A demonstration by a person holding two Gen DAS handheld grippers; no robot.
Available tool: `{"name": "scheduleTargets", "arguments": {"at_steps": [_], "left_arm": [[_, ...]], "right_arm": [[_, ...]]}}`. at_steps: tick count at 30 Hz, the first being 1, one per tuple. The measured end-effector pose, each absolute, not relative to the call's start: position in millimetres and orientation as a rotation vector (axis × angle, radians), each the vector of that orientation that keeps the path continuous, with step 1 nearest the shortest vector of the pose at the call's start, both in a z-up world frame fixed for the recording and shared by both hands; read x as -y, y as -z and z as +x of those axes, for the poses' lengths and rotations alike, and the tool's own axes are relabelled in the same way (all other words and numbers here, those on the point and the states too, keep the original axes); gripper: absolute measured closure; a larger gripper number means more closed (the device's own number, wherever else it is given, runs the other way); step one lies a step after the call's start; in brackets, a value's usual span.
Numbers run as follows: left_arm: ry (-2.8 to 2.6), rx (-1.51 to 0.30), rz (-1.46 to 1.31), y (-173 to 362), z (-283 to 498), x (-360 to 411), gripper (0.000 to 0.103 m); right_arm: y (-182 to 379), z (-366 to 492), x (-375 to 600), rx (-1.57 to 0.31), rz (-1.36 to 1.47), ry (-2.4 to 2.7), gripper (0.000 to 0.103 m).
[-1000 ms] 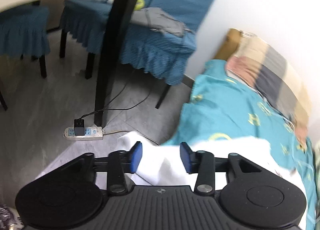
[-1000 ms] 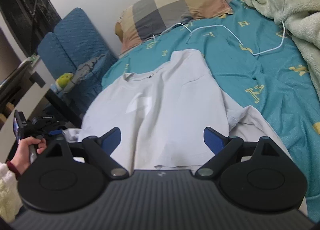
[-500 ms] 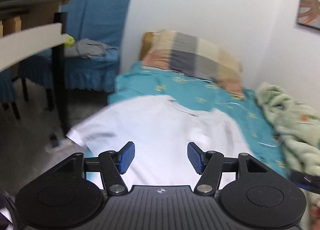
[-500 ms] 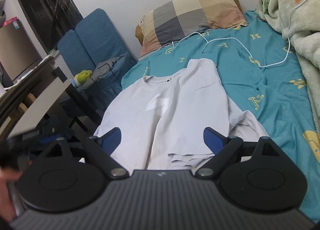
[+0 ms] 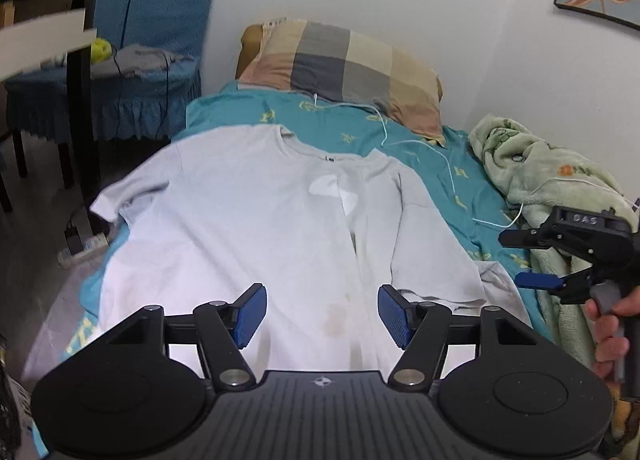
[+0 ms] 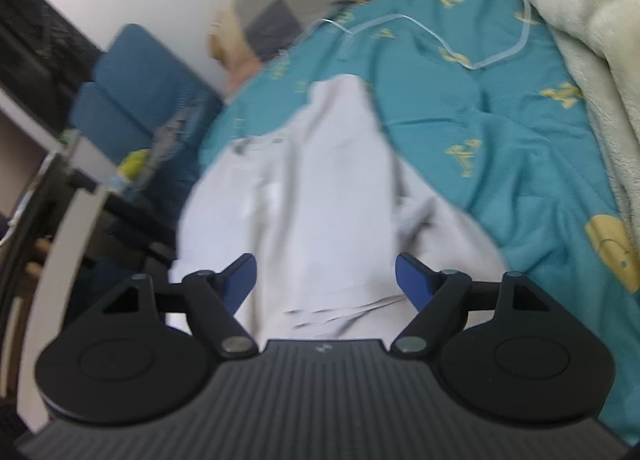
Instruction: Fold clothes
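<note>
T-shirt (image 5: 248,220) flat on bed | left gripper (image 5: 320,314) apart, empty | right gripper (image 6: 325,280) closing, empty

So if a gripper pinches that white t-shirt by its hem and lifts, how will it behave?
Probably floppy: the white t-shirt lies creased, one side already doubled over itself, so a lifted hem would likely sag and drag. It looks thin and light. It may also slide on the teal sheet rather than stay put.
</note>
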State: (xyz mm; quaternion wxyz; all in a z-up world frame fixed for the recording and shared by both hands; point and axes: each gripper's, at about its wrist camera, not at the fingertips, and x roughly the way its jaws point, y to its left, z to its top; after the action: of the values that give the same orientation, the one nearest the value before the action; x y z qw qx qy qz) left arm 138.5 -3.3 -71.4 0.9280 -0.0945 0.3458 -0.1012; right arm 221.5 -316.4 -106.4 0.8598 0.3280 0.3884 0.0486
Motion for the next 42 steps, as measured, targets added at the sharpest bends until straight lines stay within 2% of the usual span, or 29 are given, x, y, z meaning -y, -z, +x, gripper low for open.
{"name": "scheduleTargets", "arguments": {"at_steps": [4, 7, 8, 9, 10, 12, 15, 19, 26, 33, 39, 42], "left_arm": [[0.216, -0.704, -0.208, 80.3, 159.1, -2.4, 0.039], [0.22, -0.673, -0.232, 83.4, 172.0, -7.0, 0.039], [0.223, -0.663, -0.241, 84.6, 175.9, -8.8, 0.039], [0.224, -0.654, -0.244, 86.7, 178.8, -10.1, 0.039], [0.224, -0.654, -0.245, 89.5, 181.7, -11.5, 0.039], [0.222, -0.67, -0.258, 95.3, 187.1, -14.3, 0.039], [0.226, -0.681, -0.291, 100.0, 190.7, -20.0, 0.039], [0.228, -0.673, -0.298, 98.7, 186.6, -21.4, 0.039], [0.227, -0.712, -0.235, 106.8, 176.3, -13.2, 0.039], [0.235, -0.731, -0.213, 126.8, 200.1, -9.9, 0.039], [0.232, -0.769, -0.177, 150.5, 219.4, -8.2, 0.039], [0.231, -0.773, -0.186, 154.0, 224.2, -10.1, 0.039]], "right_arm": [[131.6, 238.8, 311.4, -0.874, 0.703, -0.1, 0.033], [142.4, 250.1, 297.8, -0.913, 0.592, -0.068, 0.044], [146.1, 253.0, 294.9, -0.927, 0.553, -0.049, 0.058], [149.6, 255.6, 292.5, -0.939, 0.517, -0.029, 0.077], [152.2, 257.1, 291.2, -0.945, 0.497, -0.013, 0.085], [151.3, 256.7, 292.0, -0.937, 0.5, 0.012, 0.094], [131.3, 252.6, 292.7, -0.88, 0.455, 0.033, 0.095], [91.8, 257.2, 287.3, -0.789, 0.242, 0.078, 0.095], [55.0, 325.9, 324.7, -0.706, -0.04, 0.242, 0.097], [82.3, 395.5, 375.2, -0.705, -0.278, 0.409, 0.098], [141.4, 427.9, 414.1, -0.744, -0.251, 0.466, 0.098], [151.4, 423.4, 413.8, -0.675, -0.161, 0.45, 0.096]]}}
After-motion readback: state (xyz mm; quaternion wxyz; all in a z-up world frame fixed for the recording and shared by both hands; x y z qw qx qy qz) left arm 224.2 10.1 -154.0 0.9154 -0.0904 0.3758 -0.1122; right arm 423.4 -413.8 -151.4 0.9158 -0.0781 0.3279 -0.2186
